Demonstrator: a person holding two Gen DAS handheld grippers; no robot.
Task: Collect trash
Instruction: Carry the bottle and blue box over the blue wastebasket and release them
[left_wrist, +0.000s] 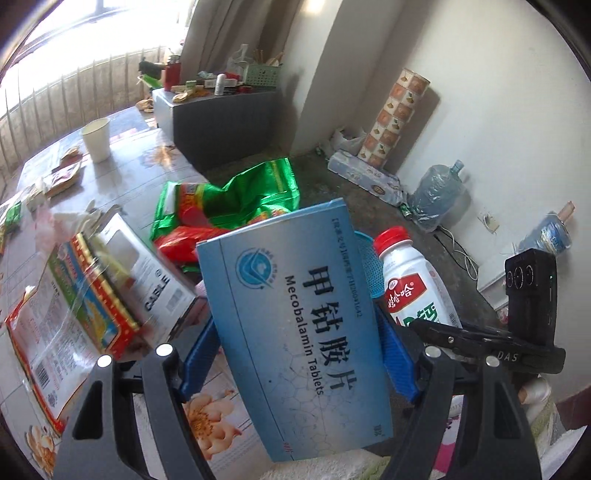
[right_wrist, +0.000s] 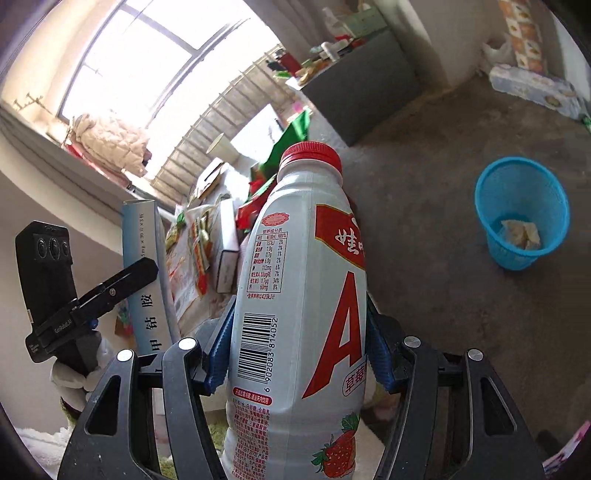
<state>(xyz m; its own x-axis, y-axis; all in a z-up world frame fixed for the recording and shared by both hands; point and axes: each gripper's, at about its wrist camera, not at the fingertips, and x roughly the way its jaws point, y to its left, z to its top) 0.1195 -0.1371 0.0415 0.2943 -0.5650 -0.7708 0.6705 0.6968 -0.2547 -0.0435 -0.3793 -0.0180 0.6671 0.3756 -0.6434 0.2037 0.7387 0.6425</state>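
Nearest of all is the flat light-blue cardboard tablet box (left_wrist: 295, 325), pinched between the two blue pads of the left tool (left_wrist: 295, 354). The left tool is closed on the box, one pad on each long edge. A box like this is probably light and a bit bendy, so a hard squeeze could crush it. Holding it by the edges near the middle looks like a good spot, and that is where the pads sit

Left of the box, on the flowery counter (left_wrist: 155, 162), lie a clear plastic food wrapper with red edges (left_wrist: 62, 332), a white carton marked CABLE (left_wrist: 147, 266) and a crinkly green and red foil bag (left_wrist: 229, 199). These look thin and floppy

To the right, the right tool (right_wrist: 297, 343) is closed on a white plastic drink bottle with a red cap (right_wrist: 295, 295), pads on both sides of its body. The bottle is smooth and round, so it might slip or turn. Whether it is full or empty I cannot tell

Further right, on the floor, stands a round blue plastic mesh bin (right_wrist: 554, 206) with some crumpled paper inside. It is well apart from both tools
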